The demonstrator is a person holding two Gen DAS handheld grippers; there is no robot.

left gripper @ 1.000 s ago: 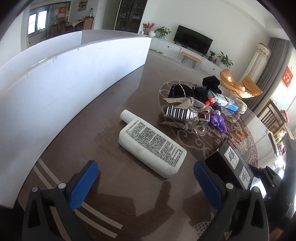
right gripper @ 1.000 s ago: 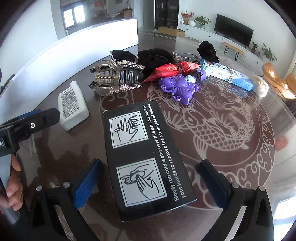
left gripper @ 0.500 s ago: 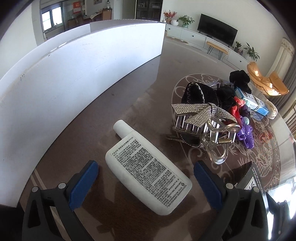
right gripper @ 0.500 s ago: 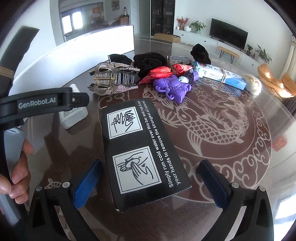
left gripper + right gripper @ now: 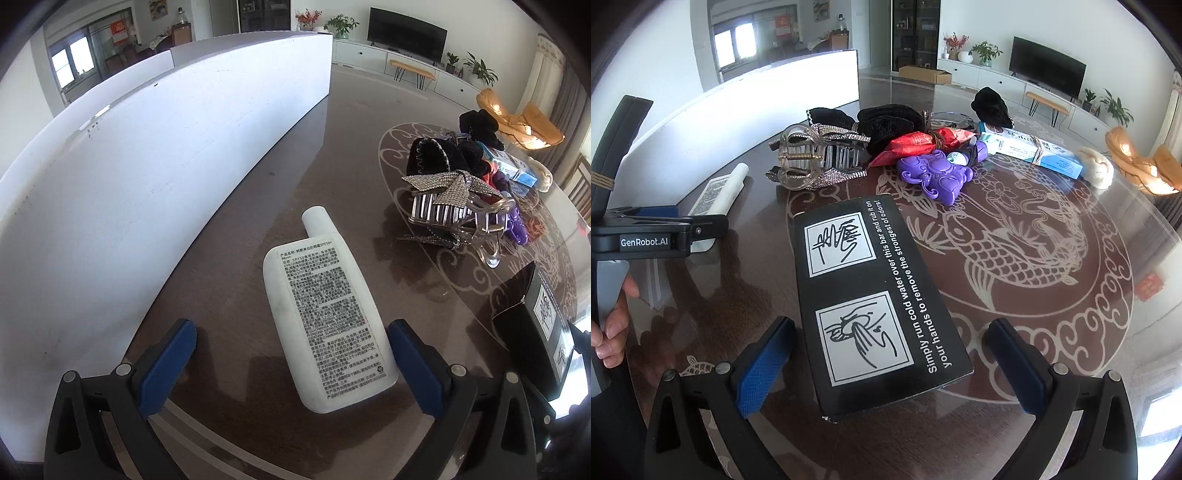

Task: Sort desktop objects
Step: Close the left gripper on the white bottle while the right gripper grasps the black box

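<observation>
Both fisheye views bright, daylight lit, sharp overall, no motion blur. Heavy barrel distortion: white board bows hard in left view, corners vignette to black. Windows at far back blown out, more light from the right side: glare patch on table edge bottom-right in right view, orange chairs overexposed. Glossy tabletop shows soft reflections. Short soft shadows under white bottle and black box, falling toward cam. Box print fully legible; bottle txt crisp but too small to read.
</observation>
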